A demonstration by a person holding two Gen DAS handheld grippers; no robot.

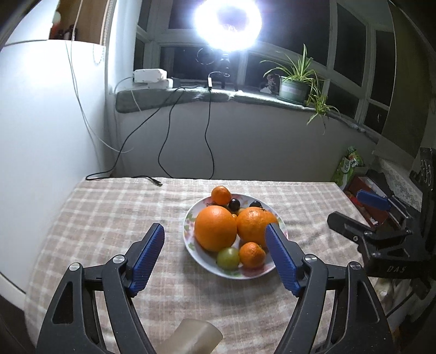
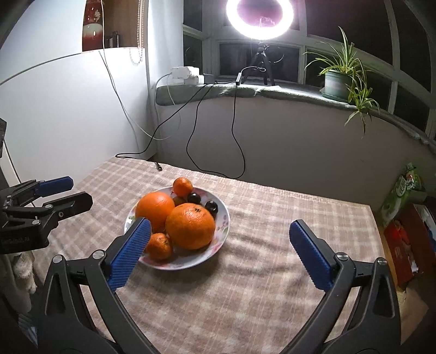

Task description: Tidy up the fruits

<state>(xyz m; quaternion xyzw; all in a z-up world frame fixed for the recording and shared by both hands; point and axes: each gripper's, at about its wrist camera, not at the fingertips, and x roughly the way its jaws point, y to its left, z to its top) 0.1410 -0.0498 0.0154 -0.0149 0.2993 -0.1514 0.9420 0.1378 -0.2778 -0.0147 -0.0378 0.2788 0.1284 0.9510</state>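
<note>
A flowered white plate (image 1: 190, 217) (image 2: 222, 215) stands on the checked tablecloth with fruit piled in it. It holds two big oranges (image 1: 215, 228) (image 2: 190, 226), two small mandarins (image 1: 252, 254) (image 2: 159, 245), a green tomato (image 1: 228, 258) and dark grapes (image 1: 234, 204) (image 2: 211, 207). My left gripper (image 1: 215, 231) is open just in front of the plate, with nothing between its blue pads. My right gripper (image 2: 219, 226) is open wide near the plate's right side, holding nothing. Each gripper shows at the edge of the other's view.
A black cable end (image 1: 155, 182) lies at the table's far edge. Behind it a wall rises to a windowsill with a ring light (image 2: 260, 19), chargers and a potted plant (image 2: 338, 81). Bags and boxes (image 2: 403, 237) stand past the table's right edge. A pale cylinder (image 1: 194, 337) sits close below the left gripper.
</note>
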